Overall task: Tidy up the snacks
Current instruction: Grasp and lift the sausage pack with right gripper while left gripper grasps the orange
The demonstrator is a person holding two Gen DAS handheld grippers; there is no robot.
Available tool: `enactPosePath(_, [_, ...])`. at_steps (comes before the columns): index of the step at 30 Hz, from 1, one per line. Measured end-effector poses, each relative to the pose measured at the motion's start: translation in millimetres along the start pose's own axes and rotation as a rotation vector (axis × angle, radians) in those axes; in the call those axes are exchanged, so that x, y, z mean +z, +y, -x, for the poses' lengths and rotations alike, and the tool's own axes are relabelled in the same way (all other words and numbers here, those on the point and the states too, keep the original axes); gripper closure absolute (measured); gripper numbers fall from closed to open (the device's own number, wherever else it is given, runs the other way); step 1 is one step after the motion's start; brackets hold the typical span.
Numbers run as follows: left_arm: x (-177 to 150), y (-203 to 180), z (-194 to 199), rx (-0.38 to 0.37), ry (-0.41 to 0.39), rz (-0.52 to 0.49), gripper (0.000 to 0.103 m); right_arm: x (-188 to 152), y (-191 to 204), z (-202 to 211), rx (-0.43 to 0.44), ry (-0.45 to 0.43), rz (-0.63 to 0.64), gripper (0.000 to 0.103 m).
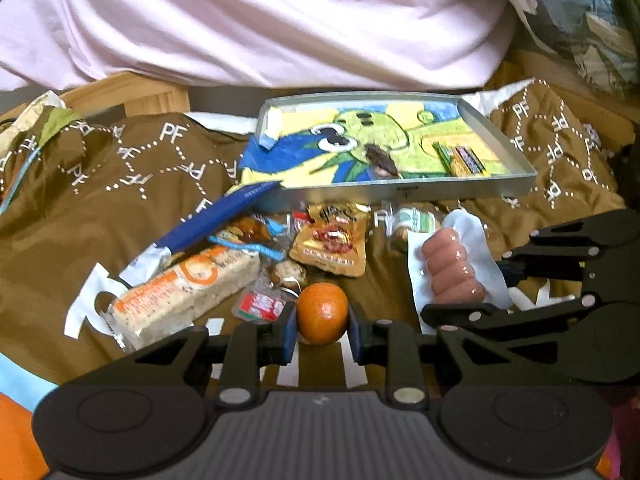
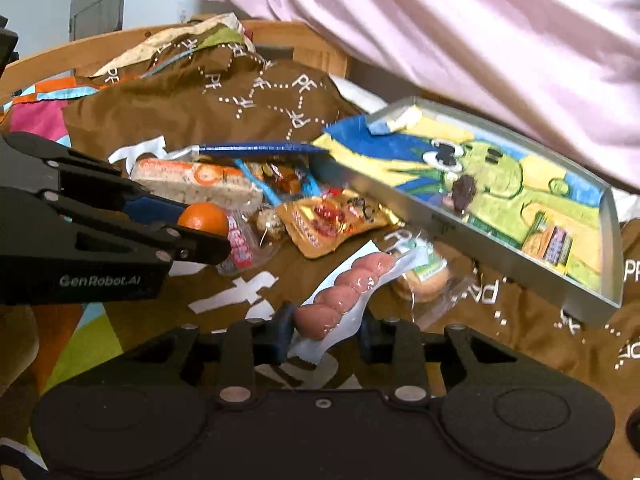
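Reading "GenRobot.AI" on the left tool [image 2: 208,236], clamped on the orange [image 1: 322,313]; right tool [image 2: 326,332] pinches the sausage pack [image 2: 344,292] above a brown "PF"-printed cloth [image 1: 132,184], near the tray [image 1: 400,190]; grey door [image 2: 98,2] behind.

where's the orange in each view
Left wrist view: the orange sits bottom centre, clamped in the left hand-held gripper.
Right wrist view: it shows at middle left, partly hidden behind that gripper.
Shared landmark: the metal tray with the green cartoon lining.
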State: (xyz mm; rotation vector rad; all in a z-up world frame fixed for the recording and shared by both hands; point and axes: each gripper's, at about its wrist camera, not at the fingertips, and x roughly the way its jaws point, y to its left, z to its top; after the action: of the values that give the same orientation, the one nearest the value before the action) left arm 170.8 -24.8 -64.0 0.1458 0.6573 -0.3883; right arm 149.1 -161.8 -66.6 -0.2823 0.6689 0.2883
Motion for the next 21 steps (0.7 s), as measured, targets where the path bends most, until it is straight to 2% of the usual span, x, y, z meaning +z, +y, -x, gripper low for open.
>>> enactPosePath(14, [22.5,12.4,6.6,0.015,-0.089,0.082,0.074,17.0,-7.6,12.8,-0.072,-0.155,0.015,0.072])
enactPosePath(17, [37.4,13.6,0.5,-0.002,-0.093,0.076,0.074,24.4,-15.9,12.5,-0.089,-0.192,0.005,0.072])
enactPosePath(21, [66.9,8.9,-9.3,0.004,-0.144,0.027,0.074,35.2,-32.2,8.6,-0.131,-0.249,0.018,0.072])
